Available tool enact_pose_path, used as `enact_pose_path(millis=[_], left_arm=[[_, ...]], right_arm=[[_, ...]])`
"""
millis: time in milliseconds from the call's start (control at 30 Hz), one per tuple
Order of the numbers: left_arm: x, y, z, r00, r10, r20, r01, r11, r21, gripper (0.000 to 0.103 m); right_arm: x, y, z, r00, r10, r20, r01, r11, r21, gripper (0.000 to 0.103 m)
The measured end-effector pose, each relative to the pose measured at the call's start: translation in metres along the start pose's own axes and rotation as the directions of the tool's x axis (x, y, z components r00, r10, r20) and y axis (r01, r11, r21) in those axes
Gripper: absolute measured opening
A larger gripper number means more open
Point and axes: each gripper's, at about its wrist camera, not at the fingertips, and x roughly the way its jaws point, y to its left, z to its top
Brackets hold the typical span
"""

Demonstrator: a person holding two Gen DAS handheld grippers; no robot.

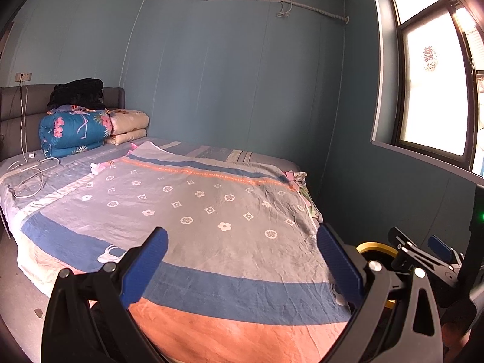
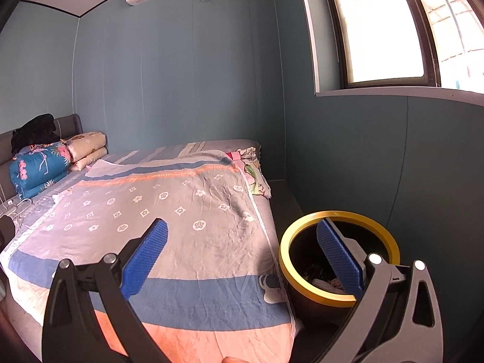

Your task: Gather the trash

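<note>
A black bin with a yellow rim [image 2: 348, 214] stands on the floor at the bed's right side, with a little crumpled trash [image 2: 322, 281] at its bottom. My right gripper [image 2: 242, 225] is open and empty; its right finger hangs over the bin's mouth, its left over the bed. My left gripper [image 1: 242, 233] is open too, holding nothing above the foot of the bed. Small white and pink scraps [image 1: 98, 168] lie far up the bedsheet near its folded edge. In the left wrist view the bin rim [image 1: 378, 245] and the right gripper [image 1: 420, 242] show at lower right.
A bed [image 1: 211, 211] with a flower-print sheet fills the middle. Folded quilts [image 1: 75, 133] and dark clothing [image 1: 77, 92] are stacked at the headboard. White charger cables [image 1: 30, 172] lie at the bed's left. A window [image 1: 432, 90] is in the right wall.
</note>
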Motion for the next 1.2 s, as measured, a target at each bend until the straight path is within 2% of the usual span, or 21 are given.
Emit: enact_pose_path(millis=[1200], left_arm=[[0.014, -0.002, -0.008, 0.999, -0.017, -0.036, 0.016, 1.0, -0.024, 0.095]], right_arm=[[0.015, 0.001, -0.011, 0.998, -0.011, -0.055, 0.011, 1.0, 0.001, 0.095]])
